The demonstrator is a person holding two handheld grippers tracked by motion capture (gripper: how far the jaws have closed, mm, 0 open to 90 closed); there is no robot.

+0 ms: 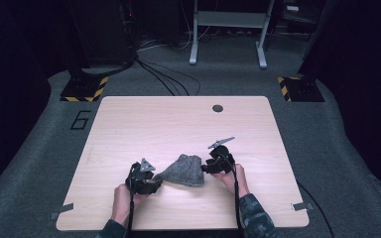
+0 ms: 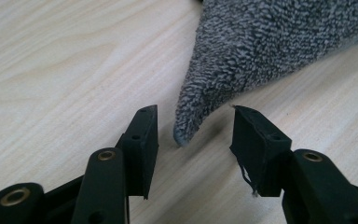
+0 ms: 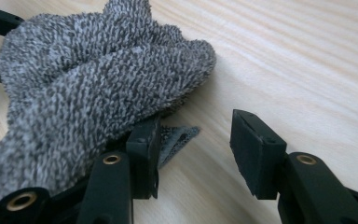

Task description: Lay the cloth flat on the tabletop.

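The grey knitted cloth (image 1: 182, 170) lies bunched in a heap on the counter (image 1: 154, 124), between the two pairs of jaws. One tapered corner of it (image 2: 189, 126) points straight into the gap of the left gripper (image 2: 193, 128); those jaws stand open, one on each side of the tip, neither pad touching it. No earlier stage is needed to read this: the corner is lined up but not yet taken.

On the other side, the right gripper (image 3: 196, 135) also stands open. The bulk of the cloth drapes over and against its left jaw, and a thin flat edge of fabric (image 3: 179, 137) pokes out on the counter just inside that jaw; the right jaw is clear of the cloth, with bare wood before it.

To do the step well, I judge that the left jaws should slide a little farther along the corner before closing, so they take more than the very tip, which would slip out under any pull. The right jaws should shift toward the flat edge so it sits midway in the gap, then close on a single layer, not the heaped folds. Keep both low to the counter.
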